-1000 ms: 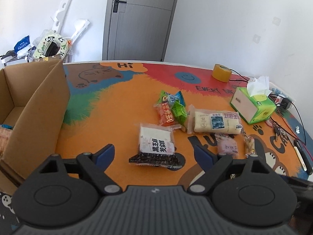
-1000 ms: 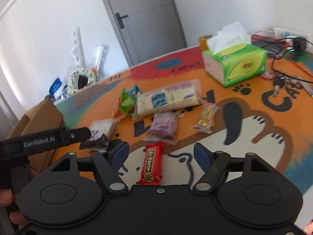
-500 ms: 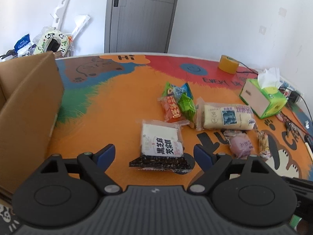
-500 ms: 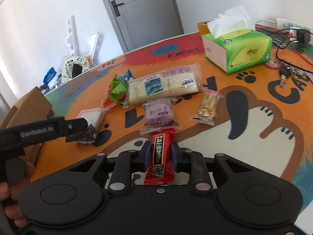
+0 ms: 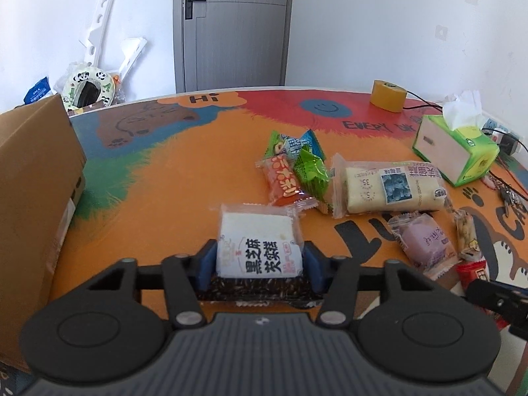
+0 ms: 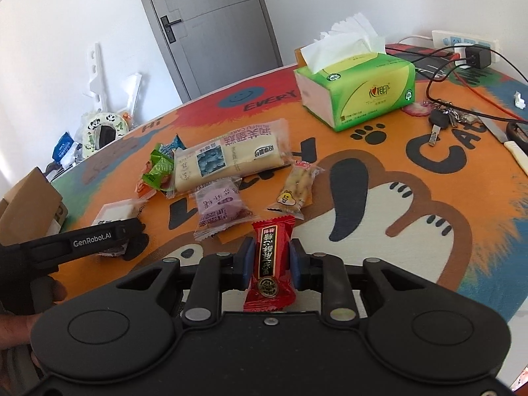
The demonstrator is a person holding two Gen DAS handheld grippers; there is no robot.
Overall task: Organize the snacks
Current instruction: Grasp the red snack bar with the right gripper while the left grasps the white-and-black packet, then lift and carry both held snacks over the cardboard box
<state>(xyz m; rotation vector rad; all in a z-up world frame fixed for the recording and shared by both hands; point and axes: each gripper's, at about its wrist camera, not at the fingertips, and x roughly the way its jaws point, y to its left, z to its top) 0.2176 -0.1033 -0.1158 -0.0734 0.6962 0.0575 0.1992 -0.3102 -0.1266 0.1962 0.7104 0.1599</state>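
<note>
A white-and-black sesame cake packet [image 5: 259,247] lies on the orange mat [image 5: 158,204]. My left gripper [image 5: 259,260] is closing on it, and its blue pads touch both sides of the packet. My right gripper [image 6: 271,257] has a red snack bar [image 6: 270,260] between its pads. Its jaws are opening slightly while the pads still press the wrapper. More snacks lie beyond: a long cream cake packet [image 6: 227,158], a purple packet [image 6: 219,204], a yellow biscuit packet [image 6: 293,191], and green [image 5: 312,171] and orange-red [image 5: 283,178] packets.
A cardboard box [image 5: 33,198] stands at the mat's left edge. A green tissue box [image 6: 359,85], a yellow tape roll [image 5: 387,95], keys [image 6: 442,118] and cables with a power strip [image 6: 462,43] fill the right side. A person's hand [image 6: 13,330] holds the left gripper.
Both grippers moved forward and down. The right closed on the red snack bar half a second ago. The left jaws, wide open before, now close around the sesame cake packet.
</note>
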